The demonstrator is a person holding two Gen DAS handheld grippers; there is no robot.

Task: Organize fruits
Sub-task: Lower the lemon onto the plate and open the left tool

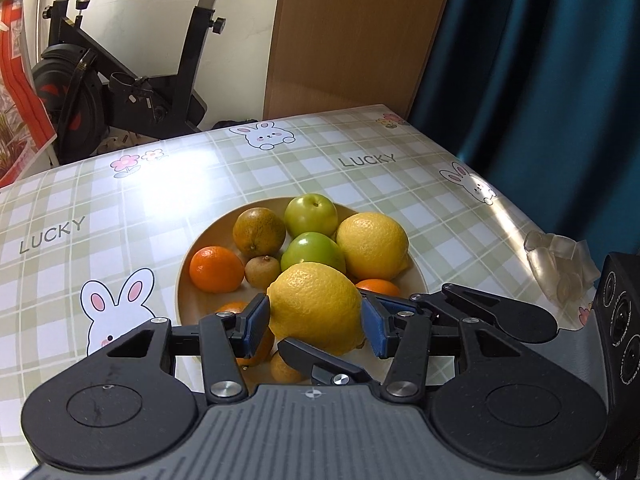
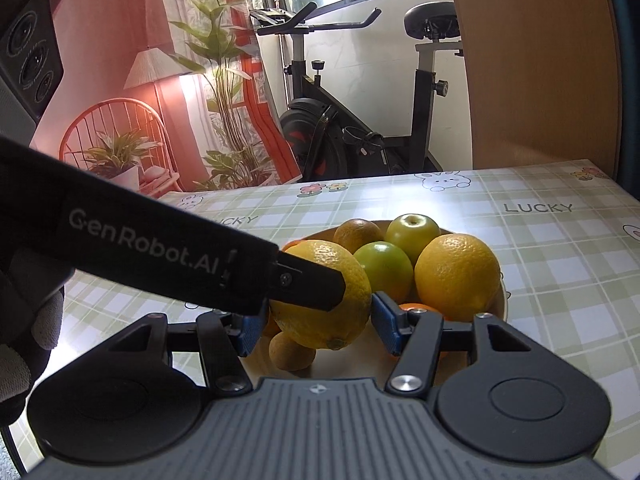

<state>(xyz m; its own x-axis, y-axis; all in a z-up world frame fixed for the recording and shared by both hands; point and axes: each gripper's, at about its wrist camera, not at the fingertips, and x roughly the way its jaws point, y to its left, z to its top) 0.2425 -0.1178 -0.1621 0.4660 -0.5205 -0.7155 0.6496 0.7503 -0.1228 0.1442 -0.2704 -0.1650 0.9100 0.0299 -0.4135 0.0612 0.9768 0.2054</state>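
Note:
A tan plate (image 1: 188, 280) holds a second lemon (image 1: 372, 245), two green apples (image 1: 311, 212), a brownish orange (image 1: 259, 230), an orange mandarin (image 1: 216, 269) and small brown fruits (image 1: 262, 271). A big yellow lemon (image 1: 316, 307) sits over the plate's near side between the blue pads of my left gripper (image 1: 314, 322), which touch both its sides. In the right wrist view the same lemon (image 2: 320, 296) also lies between the pads of my right gripper (image 2: 318, 322); whether they press it is unclear. The left gripper's black finger (image 2: 308, 284) crosses in front of the lemon.
The table (image 1: 120, 208) has a green plaid cloth with rabbits and "LUCKY". A clear plastic piece (image 1: 560, 260) lies near its right edge. An exercise bike (image 1: 132, 80), a wooden panel (image 1: 352, 32) and a dark blue curtain (image 1: 540, 80) stand beyond the table.

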